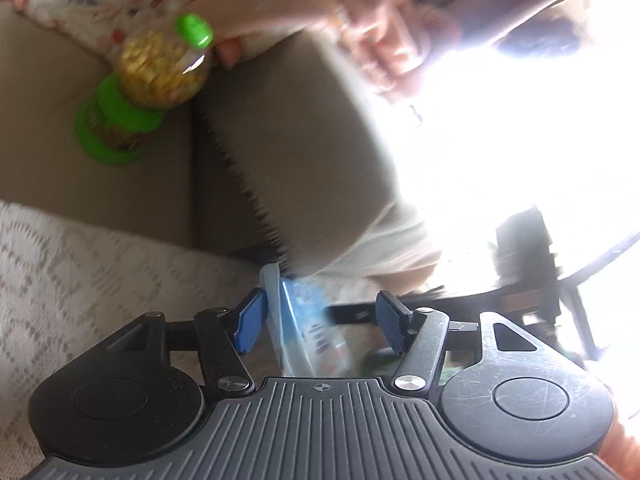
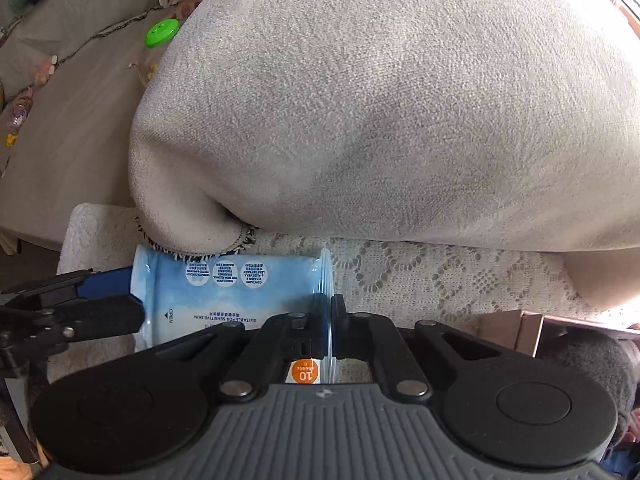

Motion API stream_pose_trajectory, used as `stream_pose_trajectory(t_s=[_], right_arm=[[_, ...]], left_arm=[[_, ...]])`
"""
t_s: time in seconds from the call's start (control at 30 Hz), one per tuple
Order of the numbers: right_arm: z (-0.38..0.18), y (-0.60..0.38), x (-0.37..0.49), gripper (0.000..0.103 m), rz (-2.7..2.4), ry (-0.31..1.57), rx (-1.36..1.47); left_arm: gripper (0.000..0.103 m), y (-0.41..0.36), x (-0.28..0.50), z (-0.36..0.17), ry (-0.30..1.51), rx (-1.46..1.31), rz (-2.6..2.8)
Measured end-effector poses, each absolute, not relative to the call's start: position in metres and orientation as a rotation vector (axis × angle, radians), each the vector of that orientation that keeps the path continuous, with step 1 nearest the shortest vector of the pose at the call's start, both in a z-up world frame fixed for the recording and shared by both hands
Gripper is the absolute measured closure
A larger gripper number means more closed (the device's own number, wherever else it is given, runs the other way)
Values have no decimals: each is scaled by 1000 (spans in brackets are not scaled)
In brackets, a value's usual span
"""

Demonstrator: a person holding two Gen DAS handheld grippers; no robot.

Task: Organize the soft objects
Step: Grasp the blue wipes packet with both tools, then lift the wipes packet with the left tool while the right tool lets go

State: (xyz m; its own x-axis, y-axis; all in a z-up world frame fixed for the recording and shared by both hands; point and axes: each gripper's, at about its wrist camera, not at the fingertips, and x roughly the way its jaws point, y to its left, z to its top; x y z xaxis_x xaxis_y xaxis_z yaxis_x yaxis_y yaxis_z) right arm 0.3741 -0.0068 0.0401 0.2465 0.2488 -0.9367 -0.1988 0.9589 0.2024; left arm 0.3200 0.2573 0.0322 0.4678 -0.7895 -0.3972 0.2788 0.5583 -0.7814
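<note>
The right hand-held gripper (image 2: pixel 331 326) pinches the soft blue plastic wipes pack's (image 2: pixel 224 296) sealed edge for carrying; the left hand-held gripper (image 1: pixel 320 320), spread, straddles its other end.

Right gripper (image 2: pixel 330 322) pinching the wet-wipes pack (image 2: pixel 224 296)

My jaws are clamped on the pack's sealed end seam, and the pack lies on the lace cover (image 2: pixel 420 276) at its front edge. The beige cushion (image 2: pixel 380 100) presses onto the pack's far edge. My left gripper (image 2: pixel 92 308) touches the pack's opposite end; a green lid (image 2: pixel 161 32) sits behind.
</note>
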Motion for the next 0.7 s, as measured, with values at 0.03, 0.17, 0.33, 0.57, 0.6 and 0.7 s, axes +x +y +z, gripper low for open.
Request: stream_pose_trajectory(t_s=[0.03, 0.17, 0.33, 0.57, 0.6, 0.7], right_arm=[[39, -8, 374, 99, 318, 1293, 64], [35, -5, 373, 99, 343, 1306, 84], [38, -4, 369, 100, 349, 1299, 73], [28, -7, 378, 100, 364, 1307, 90], [27, -10, 379, 100, 364, 1311, 94], [28, -9, 379, 100, 368, 1303, 89]], left_arm=[[38, 259, 320, 36, 819, -716, -747], [37, 254, 319, 41, 832, -674, -720], [19, 250, 327, 25, 901, -732, -675], [18, 248, 330, 23, 887, -892, -830], [18, 243, 330, 25, 901, -853, -828], [19, 228, 329, 29, 925, -720, -761]])
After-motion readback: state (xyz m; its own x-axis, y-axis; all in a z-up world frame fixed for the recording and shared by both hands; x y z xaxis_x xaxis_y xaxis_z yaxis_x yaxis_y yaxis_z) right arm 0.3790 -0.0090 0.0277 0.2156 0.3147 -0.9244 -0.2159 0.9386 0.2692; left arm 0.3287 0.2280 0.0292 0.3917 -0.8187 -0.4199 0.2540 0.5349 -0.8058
